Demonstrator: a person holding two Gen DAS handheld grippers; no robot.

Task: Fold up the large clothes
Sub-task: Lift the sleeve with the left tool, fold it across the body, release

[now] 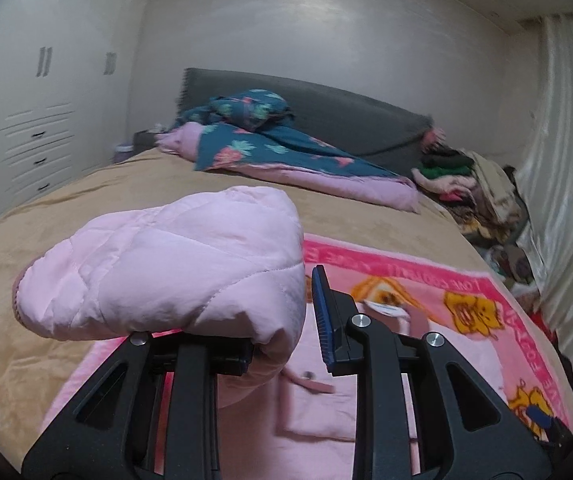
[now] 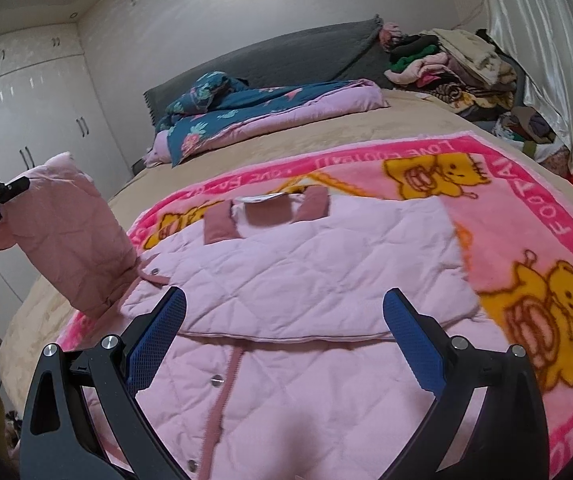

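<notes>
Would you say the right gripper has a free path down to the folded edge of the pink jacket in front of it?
Probably yes. The right gripper is open and empty above the pink jacket, and nothing lies between it and the folded edge. The left gripper holds the sleeve off to the side.
</notes>
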